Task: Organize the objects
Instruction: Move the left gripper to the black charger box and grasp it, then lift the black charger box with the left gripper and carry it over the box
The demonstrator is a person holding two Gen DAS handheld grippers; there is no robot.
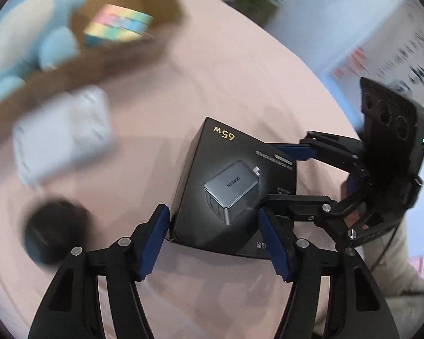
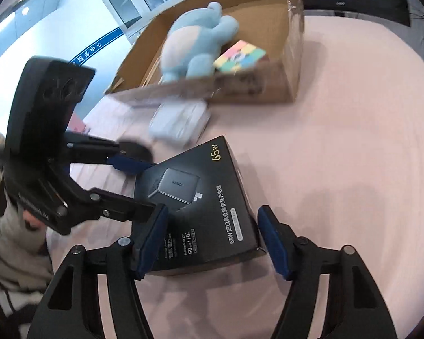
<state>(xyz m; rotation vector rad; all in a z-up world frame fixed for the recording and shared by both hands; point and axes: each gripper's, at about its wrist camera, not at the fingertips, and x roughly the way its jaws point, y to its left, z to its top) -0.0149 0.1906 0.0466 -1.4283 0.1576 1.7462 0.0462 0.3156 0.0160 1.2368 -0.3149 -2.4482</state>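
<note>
The black UGREEN charger box (image 1: 234, 186), rigid cardboard, likely light with slick flat faces best pinched across opposite sides, sits on the pink tablecloth (image 1: 240, 84) between both half-open grippers, left gripper (image 1: 214, 243) and right gripper (image 2: 212, 243) straddling it, contact unclear.

The charger box (image 2: 200, 200) sits nearest on the table (image 2: 353, 141). Beyond it lies a flat pack (image 2: 179, 123), and farther still the cardboard box (image 2: 291, 65), with a plush toy (image 2: 195, 45) inside, left of a cube (image 2: 240, 56).
</note>
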